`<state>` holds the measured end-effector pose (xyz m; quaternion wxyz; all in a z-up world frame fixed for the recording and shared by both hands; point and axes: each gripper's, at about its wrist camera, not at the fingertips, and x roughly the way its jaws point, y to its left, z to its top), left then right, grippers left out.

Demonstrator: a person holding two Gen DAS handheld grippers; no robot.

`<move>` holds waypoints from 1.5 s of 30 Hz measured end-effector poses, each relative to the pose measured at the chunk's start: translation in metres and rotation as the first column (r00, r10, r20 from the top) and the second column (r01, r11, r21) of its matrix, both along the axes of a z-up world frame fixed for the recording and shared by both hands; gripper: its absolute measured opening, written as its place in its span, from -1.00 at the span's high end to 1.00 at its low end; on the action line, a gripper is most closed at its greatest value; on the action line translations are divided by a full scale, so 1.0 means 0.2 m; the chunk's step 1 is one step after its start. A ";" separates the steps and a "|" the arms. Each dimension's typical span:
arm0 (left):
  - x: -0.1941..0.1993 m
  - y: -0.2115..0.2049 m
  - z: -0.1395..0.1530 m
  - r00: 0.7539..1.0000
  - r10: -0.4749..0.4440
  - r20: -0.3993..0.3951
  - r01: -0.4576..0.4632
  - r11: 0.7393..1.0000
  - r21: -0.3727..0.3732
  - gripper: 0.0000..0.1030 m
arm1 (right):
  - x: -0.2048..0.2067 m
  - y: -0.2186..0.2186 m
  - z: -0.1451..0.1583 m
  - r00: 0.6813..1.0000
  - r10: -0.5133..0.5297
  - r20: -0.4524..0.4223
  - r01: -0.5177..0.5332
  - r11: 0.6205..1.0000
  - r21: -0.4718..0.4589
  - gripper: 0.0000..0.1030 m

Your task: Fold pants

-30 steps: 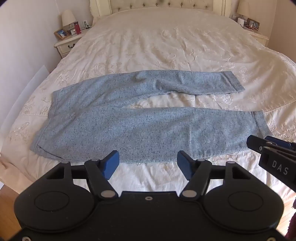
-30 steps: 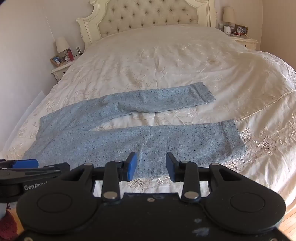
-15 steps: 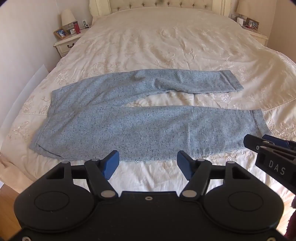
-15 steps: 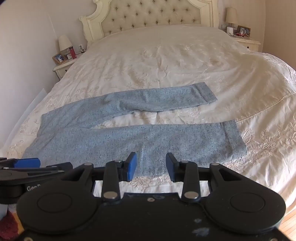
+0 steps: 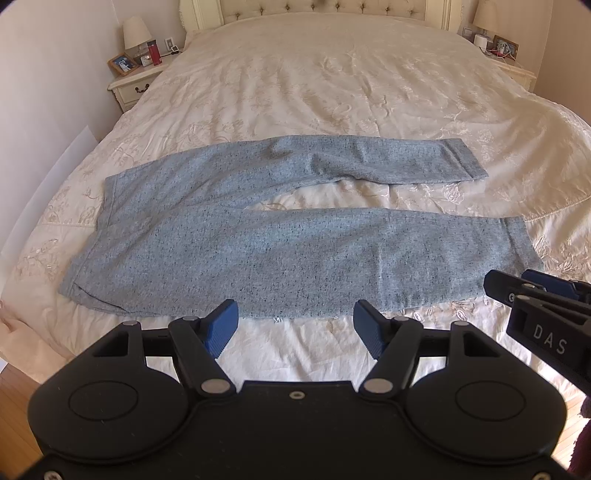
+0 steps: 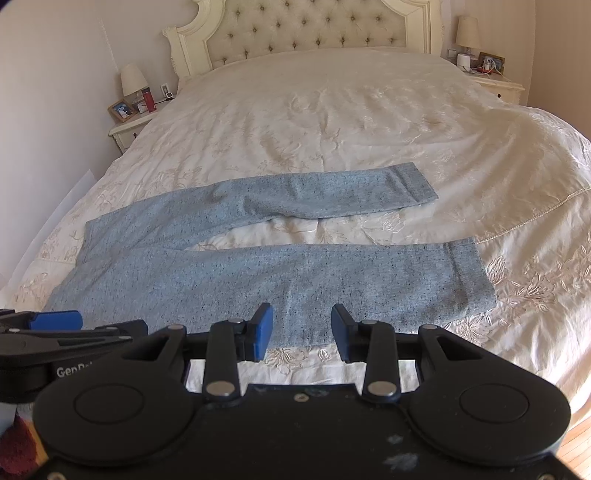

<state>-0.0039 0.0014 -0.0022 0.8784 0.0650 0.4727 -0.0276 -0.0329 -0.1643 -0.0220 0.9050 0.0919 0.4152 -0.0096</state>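
I have the left gripper (image 5: 295, 328) spread wide with nothing between its blue pads (image 5: 221, 328). Just ahead of those jaws lies the near edge of the pants (image 5: 295, 254), which are spread flat on the bed (image 5: 332, 74). The waist sits ahead and to the left of my left jaws, and the two legs run off to the right, the nearer one straight across in front, the farther one angled away beyond it with a wedge of bedspread showing between them.

My right gripper (image 6: 301, 332) is also open, about half as wide as the left, and it holds nothing. Its jaws sit over the near hem of the closer leg, whose cuff ends ahead and to the right of them. I cannot tell whether the pads (image 6: 262, 330) touch the cloth.

Each gripper shows at the edge of the other's view. A nightstand (image 5: 133, 85) with a lamp (image 5: 136, 33) stands far ahead to the left.
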 end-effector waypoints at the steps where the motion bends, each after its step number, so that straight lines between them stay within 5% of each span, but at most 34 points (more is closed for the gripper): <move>1: 0.00 0.00 0.00 1.000 0.000 0.000 0.000 1.000 -0.001 -0.35 | 0.01 0.00 0.00 1.000 0.002 -0.003 -0.002 1.000 0.000 0.27; 45: 0.01 0.04 -0.02 1.000 0.011 -0.009 -0.011 1.000 -0.003 -0.35 | 0.03 0.01 -0.02 1.000 0.022 -0.008 -0.022 1.000 -0.014 0.27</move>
